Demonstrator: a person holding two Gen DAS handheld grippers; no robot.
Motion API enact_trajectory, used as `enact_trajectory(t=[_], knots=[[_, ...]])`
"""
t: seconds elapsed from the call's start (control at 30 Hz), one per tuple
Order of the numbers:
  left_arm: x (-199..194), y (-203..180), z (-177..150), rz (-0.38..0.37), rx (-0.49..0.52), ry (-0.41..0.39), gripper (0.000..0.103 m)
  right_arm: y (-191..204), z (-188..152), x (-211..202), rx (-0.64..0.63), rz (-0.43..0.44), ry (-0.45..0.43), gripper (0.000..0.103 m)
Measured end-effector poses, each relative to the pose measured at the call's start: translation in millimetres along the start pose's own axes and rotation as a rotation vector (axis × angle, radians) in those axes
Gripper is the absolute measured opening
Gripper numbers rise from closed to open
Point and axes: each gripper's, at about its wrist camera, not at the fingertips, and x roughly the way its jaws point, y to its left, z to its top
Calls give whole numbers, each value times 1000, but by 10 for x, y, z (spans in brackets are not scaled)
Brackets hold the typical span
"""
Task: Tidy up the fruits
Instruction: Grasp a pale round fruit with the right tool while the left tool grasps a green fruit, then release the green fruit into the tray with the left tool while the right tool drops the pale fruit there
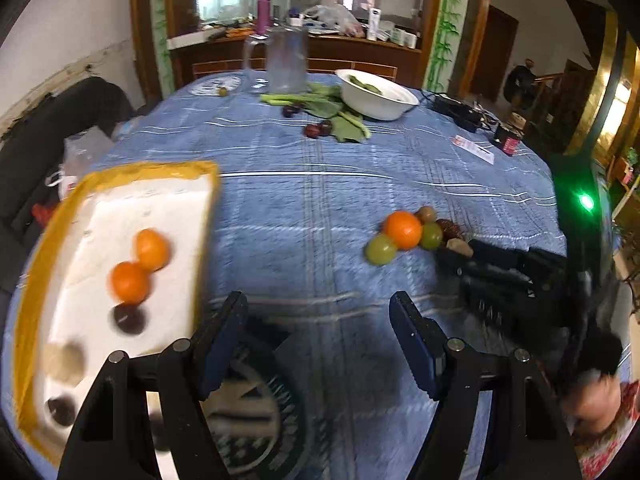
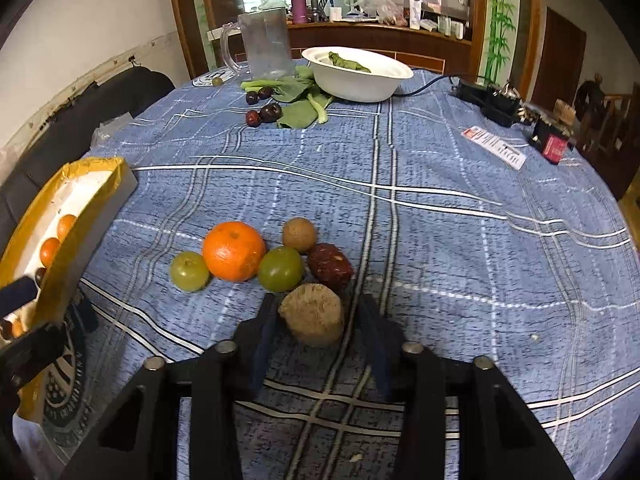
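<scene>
Blue checked cloth covers the bench [image 2: 440, 240]. Right hand-held gripper [image 2: 316, 316] straddles a tan walnut [image 2: 314, 314], contact unclear; left hand-held gripper [image 1: 318, 312] spread empty beside the yellow-rimmed tray [image 1: 120, 176] holding oranges [image 1: 130, 282].

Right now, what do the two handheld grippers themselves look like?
Both the left gripper and right gripper have angular matte-black frames with triangular cutouts, silver pivot pins and dark blue finger pads. A floral red-patterned sleeve shows behind the right one.
</scene>
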Motion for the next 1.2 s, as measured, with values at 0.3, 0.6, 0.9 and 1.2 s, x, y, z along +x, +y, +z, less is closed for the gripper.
enact_trajectory(t=[0.3,0.6,0.9,1.2], knots=[[490,-228,186,-78,52,17,51,-222,-6,-57,68,33,23,34],[736,-393,175,-135,172,31,35,-256,8,-54,85,35,26,34],[636,-230,190,-154,91,-32,22,-307,13,-132,114,103,6,34],[552,-212,176,-168,75,-56,22,-507,41,-140,285,437,11,34]])
